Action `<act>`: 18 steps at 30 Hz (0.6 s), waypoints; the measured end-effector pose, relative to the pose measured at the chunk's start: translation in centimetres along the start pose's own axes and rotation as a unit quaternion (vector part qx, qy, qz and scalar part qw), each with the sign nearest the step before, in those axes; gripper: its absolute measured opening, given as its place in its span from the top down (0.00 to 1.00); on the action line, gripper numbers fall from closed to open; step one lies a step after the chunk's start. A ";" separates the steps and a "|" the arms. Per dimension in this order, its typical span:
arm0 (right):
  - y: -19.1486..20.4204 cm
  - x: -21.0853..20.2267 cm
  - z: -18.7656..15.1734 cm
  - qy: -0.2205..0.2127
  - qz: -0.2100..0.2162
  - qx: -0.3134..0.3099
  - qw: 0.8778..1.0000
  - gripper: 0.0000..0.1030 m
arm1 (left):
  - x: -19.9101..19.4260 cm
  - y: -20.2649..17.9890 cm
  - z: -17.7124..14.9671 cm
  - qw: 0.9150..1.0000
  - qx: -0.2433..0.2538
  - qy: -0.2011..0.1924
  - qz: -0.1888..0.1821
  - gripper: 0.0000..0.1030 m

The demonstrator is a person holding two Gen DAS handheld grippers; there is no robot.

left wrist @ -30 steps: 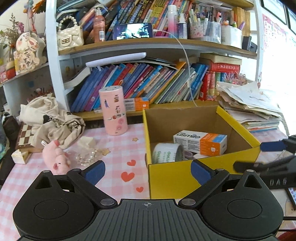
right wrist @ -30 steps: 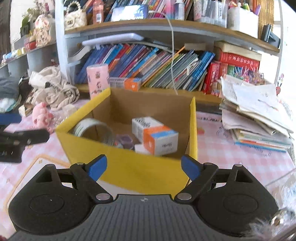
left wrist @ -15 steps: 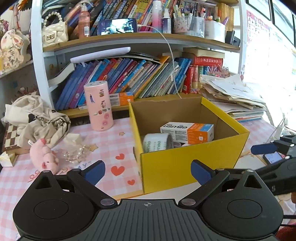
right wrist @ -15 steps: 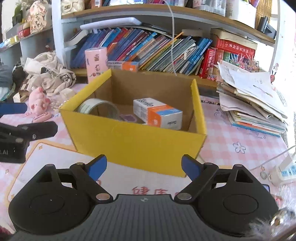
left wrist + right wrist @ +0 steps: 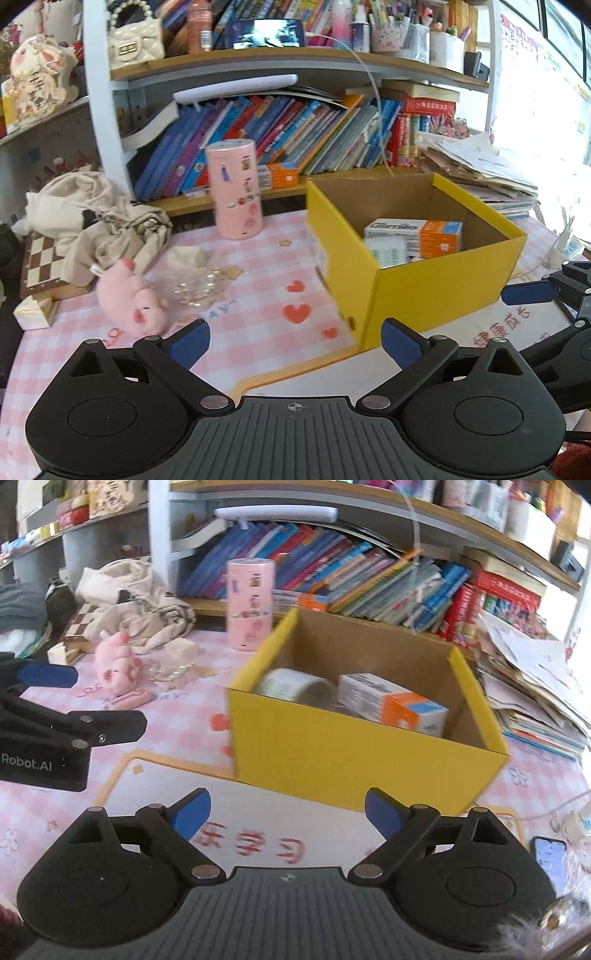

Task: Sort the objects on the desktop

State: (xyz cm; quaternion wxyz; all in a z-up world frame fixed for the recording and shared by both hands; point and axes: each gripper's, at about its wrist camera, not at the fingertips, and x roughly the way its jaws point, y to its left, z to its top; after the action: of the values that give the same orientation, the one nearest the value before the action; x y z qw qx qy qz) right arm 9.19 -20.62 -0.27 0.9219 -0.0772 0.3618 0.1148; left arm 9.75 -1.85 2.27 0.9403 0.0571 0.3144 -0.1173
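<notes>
Box: 1 yellow carton, open top up, on pink checked cloth; one corner toward L cam.
Carton: 1 white/orange pack inside box, lying flat; long axis approx. along box's front wall.
Tape: 1 roll inside box, L of carton, on edge.
Canister: 1 pink, upright, behind box near shelf.
Pig: 1 pink plush on cloth, L of box.
L gripper: spread wide, empty, before box corner.
R gripper: spread wide, empty, before box front.
</notes>
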 end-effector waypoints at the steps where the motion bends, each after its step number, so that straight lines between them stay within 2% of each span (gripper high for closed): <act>1: 0.6 0.2 0.2 0.001 0.001 0.000 1.000 0.12 | -0.1 0.6 -0.1 1.000 -0.001 0.001 0.001 0.03; 18: 9.9 2.9 2.5 0.004 0.016 -0.017 1.000 0.11 | -1.5 10.1 -2.1 1.000 -0.015 -0.005 0.020 0.02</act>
State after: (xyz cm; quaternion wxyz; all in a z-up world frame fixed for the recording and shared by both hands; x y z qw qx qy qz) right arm 10.27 -10.07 -1.02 0.9170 -0.0879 0.3648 0.1354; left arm 10.02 8.58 1.86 0.9446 0.0490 0.3105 -0.0945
